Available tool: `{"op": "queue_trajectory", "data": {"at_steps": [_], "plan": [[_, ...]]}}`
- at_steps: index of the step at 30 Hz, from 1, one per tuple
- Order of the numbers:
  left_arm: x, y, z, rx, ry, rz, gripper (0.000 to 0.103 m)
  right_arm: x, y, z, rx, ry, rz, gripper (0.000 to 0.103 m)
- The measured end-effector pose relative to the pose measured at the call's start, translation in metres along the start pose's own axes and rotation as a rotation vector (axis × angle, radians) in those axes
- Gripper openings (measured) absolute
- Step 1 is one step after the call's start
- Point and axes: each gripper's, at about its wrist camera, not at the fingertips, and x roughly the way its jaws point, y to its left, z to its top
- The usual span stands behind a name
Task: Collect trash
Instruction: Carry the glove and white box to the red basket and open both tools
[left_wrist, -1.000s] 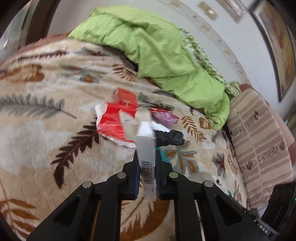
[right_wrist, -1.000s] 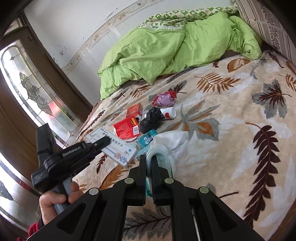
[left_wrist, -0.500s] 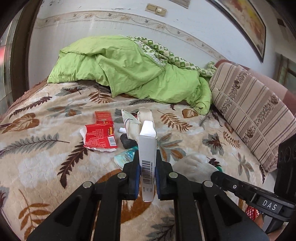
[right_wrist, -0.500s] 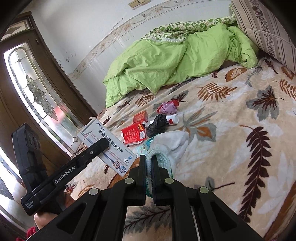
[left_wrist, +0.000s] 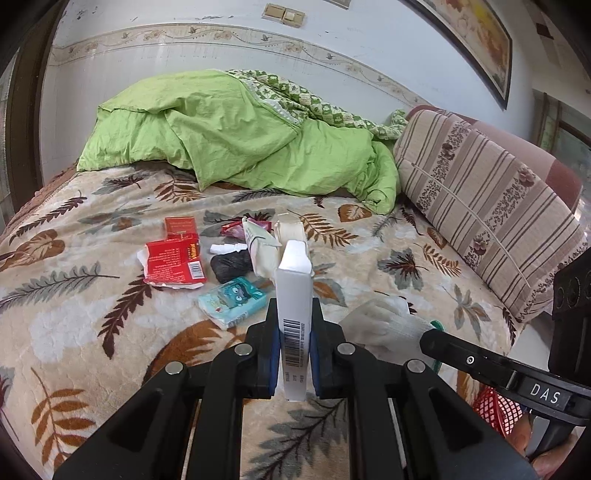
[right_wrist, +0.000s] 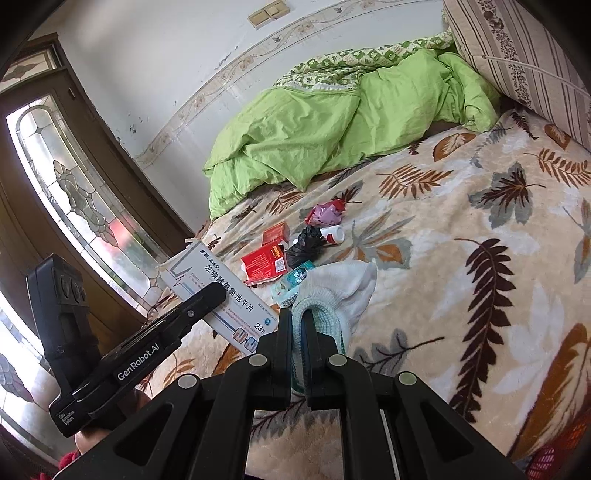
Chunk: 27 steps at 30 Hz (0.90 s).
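My left gripper (left_wrist: 294, 332) is shut on a white medicine box (left_wrist: 293, 295), held upright above the bed; the box also shows in the right wrist view (right_wrist: 218, 291). My right gripper (right_wrist: 297, 332) is shut on a white sock (right_wrist: 332, 291) with a pale green cuff, which also shows in the left wrist view (left_wrist: 384, 325). On the leaf-patterned blanket (left_wrist: 74, 314) lie a red carton (left_wrist: 173, 262), a small red box (left_wrist: 180, 225), a black crumpled bag (left_wrist: 231, 264), a teal tissue pack (left_wrist: 232, 301) and a pink wrapper (right_wrist: 325, 214).
A green duvet (left_wrist: 240, 136) is heaped at the head of the bed. A striped cushion (left_wrist: 480, 206) lies along the right side. A red mesh basket (left_wrist: 495, 410) shows at the lower right. A glass-paned door (right_wrist: 74, 206) stands left of the bed.
Both grippers have lifted and pulled back from the trash pile with the box and the sock in them. The left view has tilted up to show the wall.
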Motion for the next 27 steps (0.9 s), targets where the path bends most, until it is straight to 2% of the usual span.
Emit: {"op": "queue_trajectory", "data": {"at_steps": [9,14,20,27], "plan": [[-0.004,-0.028,-0.002,0.045,0.010,-0.044,0.013,-0.036,-0.013,0.001,0.038,-0.042,-0.007,0.005],[-0.003,-0.055,-0.003,0.080,0.029,-0.100,0.013,-0.063,-0.023,0.003,0.053,-0.076,-0.028,0.005],[-0.001,-0.109,-0.009,0.137,0.077,-0.231,0.013,-0.113,-0.047,0.003,0.082,-0.130,-0.089,0.005],[0.000,-0.183,-0.022,0.225,0.137,-0.384,0.013,-0.198,-0.093,-0.013,0.170,-0.211,-0.229,0.005]]}}
